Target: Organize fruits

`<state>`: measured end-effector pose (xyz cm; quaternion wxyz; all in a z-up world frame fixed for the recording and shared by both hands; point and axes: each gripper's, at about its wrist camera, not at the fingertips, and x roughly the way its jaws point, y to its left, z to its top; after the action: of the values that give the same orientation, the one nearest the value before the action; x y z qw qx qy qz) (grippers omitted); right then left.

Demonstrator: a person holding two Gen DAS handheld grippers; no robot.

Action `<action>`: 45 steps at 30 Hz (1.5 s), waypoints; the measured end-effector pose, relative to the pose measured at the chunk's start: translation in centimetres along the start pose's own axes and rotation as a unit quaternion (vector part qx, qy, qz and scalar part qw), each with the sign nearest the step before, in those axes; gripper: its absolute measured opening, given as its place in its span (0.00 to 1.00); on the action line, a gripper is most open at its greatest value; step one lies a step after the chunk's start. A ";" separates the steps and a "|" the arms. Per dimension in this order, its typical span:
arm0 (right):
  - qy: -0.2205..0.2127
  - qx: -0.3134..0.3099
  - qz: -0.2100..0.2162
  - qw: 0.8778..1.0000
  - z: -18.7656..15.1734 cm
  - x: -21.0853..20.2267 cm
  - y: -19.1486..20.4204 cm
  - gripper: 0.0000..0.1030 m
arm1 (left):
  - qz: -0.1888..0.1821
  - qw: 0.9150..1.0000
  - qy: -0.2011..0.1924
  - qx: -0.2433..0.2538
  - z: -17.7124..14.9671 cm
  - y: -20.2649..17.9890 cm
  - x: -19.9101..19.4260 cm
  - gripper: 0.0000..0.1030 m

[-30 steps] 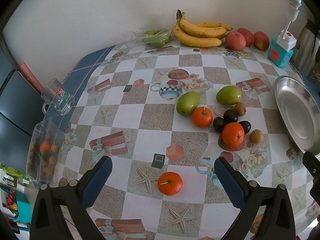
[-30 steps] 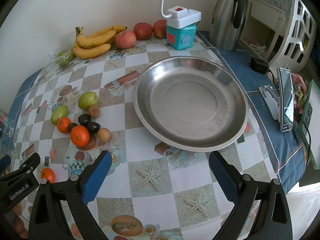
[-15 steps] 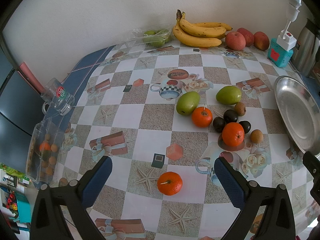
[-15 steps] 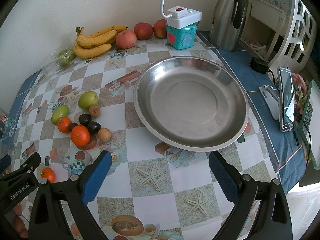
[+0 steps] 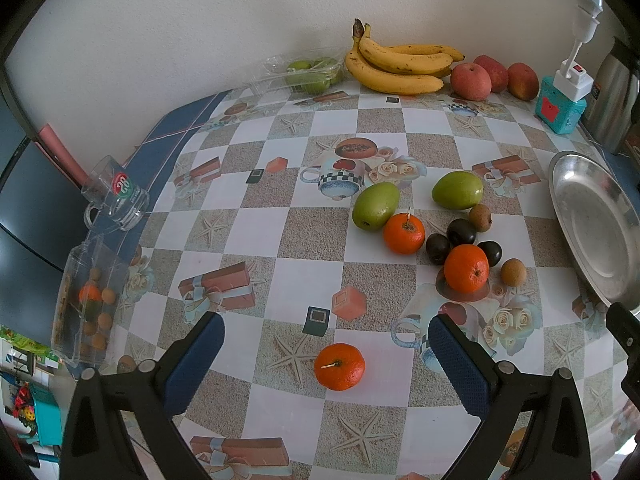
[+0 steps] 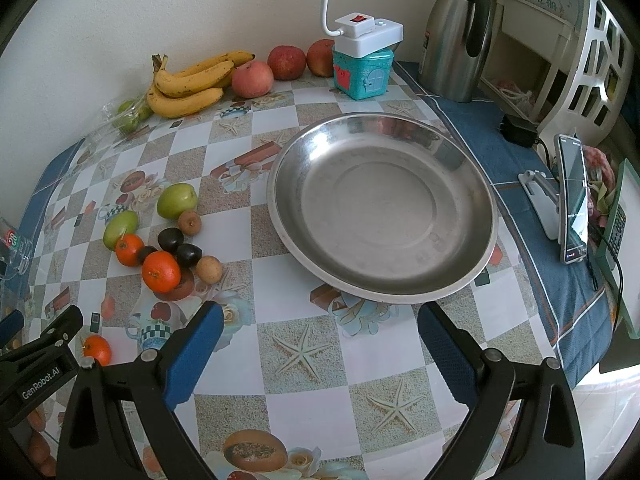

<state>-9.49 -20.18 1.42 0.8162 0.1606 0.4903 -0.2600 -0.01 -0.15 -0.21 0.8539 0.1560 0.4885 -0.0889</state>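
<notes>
My left gripper [image 5: 326, 350] is open, and a lone tangerine [image 5: 339, 366] lies on the table between its blue pads. Beyond it sits a cluster: two green fruits [image 5: 376, 206], two more tangerines [image 5: 466, 268], dark plums [image 5: 461, 232] and small brown longans [image 5: 513, 272]. My right gripper [image 6: 320, 340] is open with nothing in it, just in front of the big steel plate [image 6: 384, 292], which holds nothing. The same cluster [image 6: 160, 271] lies left of the plate. Bananas [image 5: 396, 66] and red apples [image 5: 470, 81] line the back wall.
A teal tin with a white lamp [image 6: 362, 68] and a steel kettle [image 6: 456, 36] stand behind the plate. A phone on a stand [image 6: 572, 200] is at the right. A glass mug [image 5: 116, 196] and a clear box of fruit [image 5: 86, 304] sit at the table's left edge.
</notes>
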 end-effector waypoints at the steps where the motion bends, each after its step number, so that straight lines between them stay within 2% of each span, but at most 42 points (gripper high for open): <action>1: 0.000 0.000 0.000 1.000 0.0 0.0 0.0 0.95 | 0.000 1.000 0.000 0.000 0.0 0.0 0.0 1.00; 18: 0.002 -0.001 0.001 1.000 0.0 0.0 0.1 0.95 | -0.001 1.000 0.001 -0.002 -0.5 -0.2 0.4 1.00; 25: 0.013 -0.019 0.008 1.000 0.0 0.3 0.9 0.95 | -0.016 1.000 0.010 -0.010 -0.7 0.3 0.8 1.00; 29: 0.018 -0.031 0.013 0.999 0.1 0.6 1.5 0.95 | -0.038 0.998 0.019 -0.039 -0.5 1.5 1.2 1.00; 35: 0.031 -0.032 0.058 0.997 0.8 1.4 3.3 0.95 | -0.077 0.992 0.034 -0.090 -0.5 4.0 2.1 1.00; 39: 0.033 -0.038 0.075 0.996 1.1 1.9 4.9 0.95 | -0.086 0.990 0.034 -0.103 -0.6 5.4 2.6 1.00; 42: 0.040 -0.035 0.089 0.995 1.3 2.6 5.5 0.95 | -0.088 0.991 0.033 -0.096 -0.8 6.1 3.2 1.00; 45: 0.057 -0.019 0.094 0.994 1.6 3.4 5.4 0.95 | -0.090 0.993 0.042 -0.066 -0.8 6.0 3.9 1.00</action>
<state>-3.88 -17.58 -0.79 0.8109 0.2047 0.5233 -0.1633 3.13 5.80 -2.90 0.8296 0.0586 0.5407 -0.1264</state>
